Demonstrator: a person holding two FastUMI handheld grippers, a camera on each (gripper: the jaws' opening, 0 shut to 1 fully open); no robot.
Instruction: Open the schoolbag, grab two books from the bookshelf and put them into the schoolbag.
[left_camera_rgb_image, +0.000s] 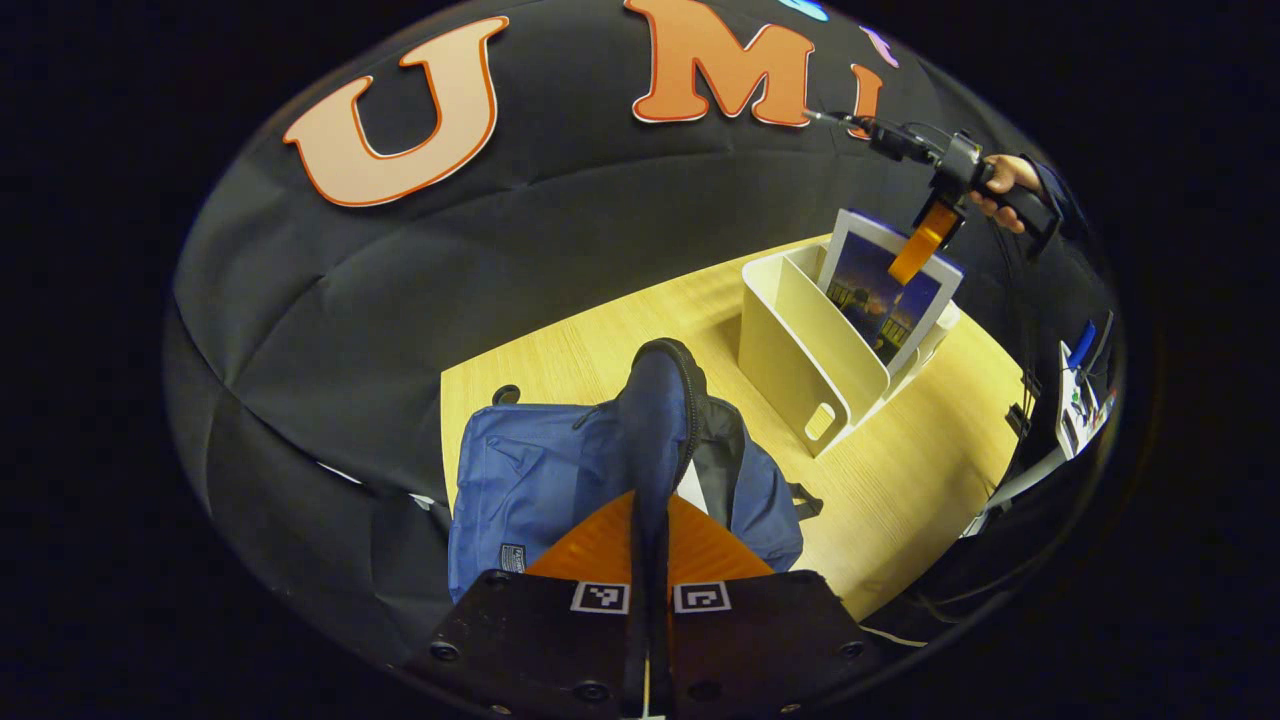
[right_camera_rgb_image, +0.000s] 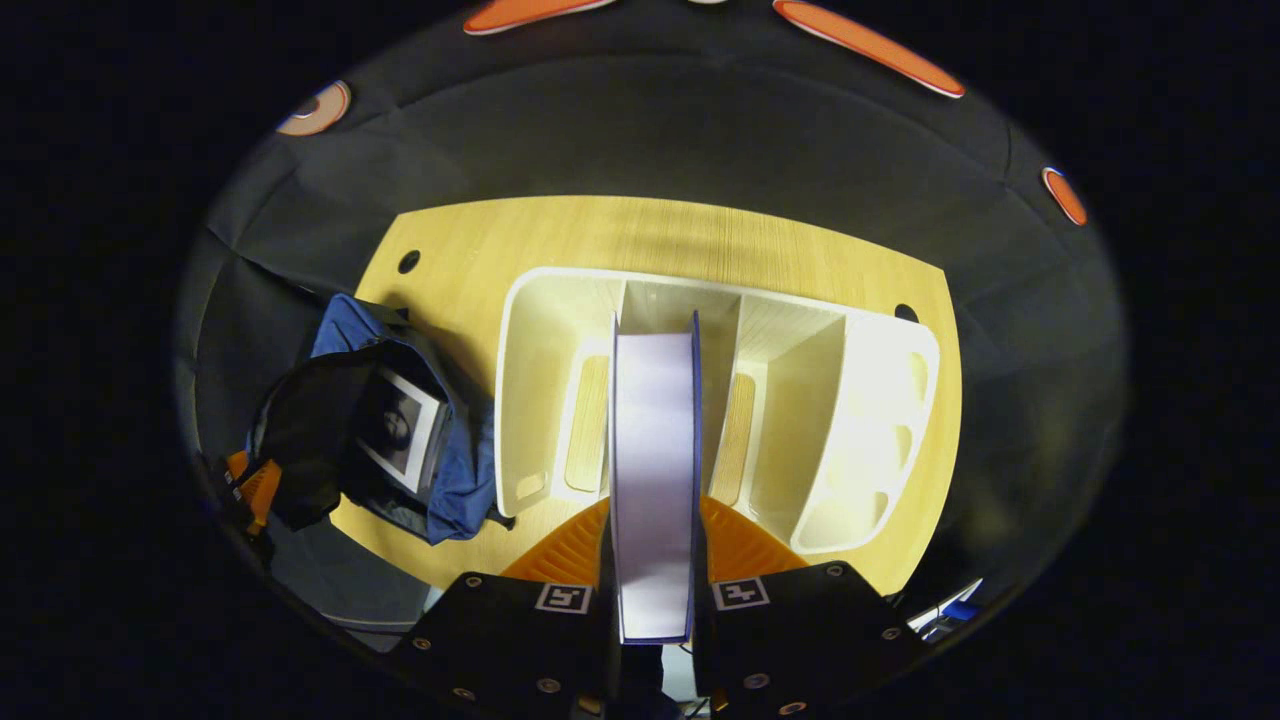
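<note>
The right tool (right_camera_rgb_image: 655, 560) clamps the stiff, slim book (right_camera_rgb_image: 655, 450) by its top edge above the bookshelf (right_camera_rgb_image: 870, 400), a hold that looks firm, while the left tool (left_camera_rgb_image: 650, 540) pinches the soft schoolbag (left_camera_rgb_image: 530, 480) flap.

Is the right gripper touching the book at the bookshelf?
Touching. In the right gripper view the book sits clamped between both fingers of the right gripper, above the bookshelf.

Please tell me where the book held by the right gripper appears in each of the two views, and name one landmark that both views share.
Left gripper view: the book is upper right, tilted in the white bookshelf, gripped at its top edge by the right gripper.
Right gripper view: the book is at the centre, edge-on, running down between that gripper's fingers.
Shared landmark: the blue schoolbag on the table beside the bookshelf.
</note>
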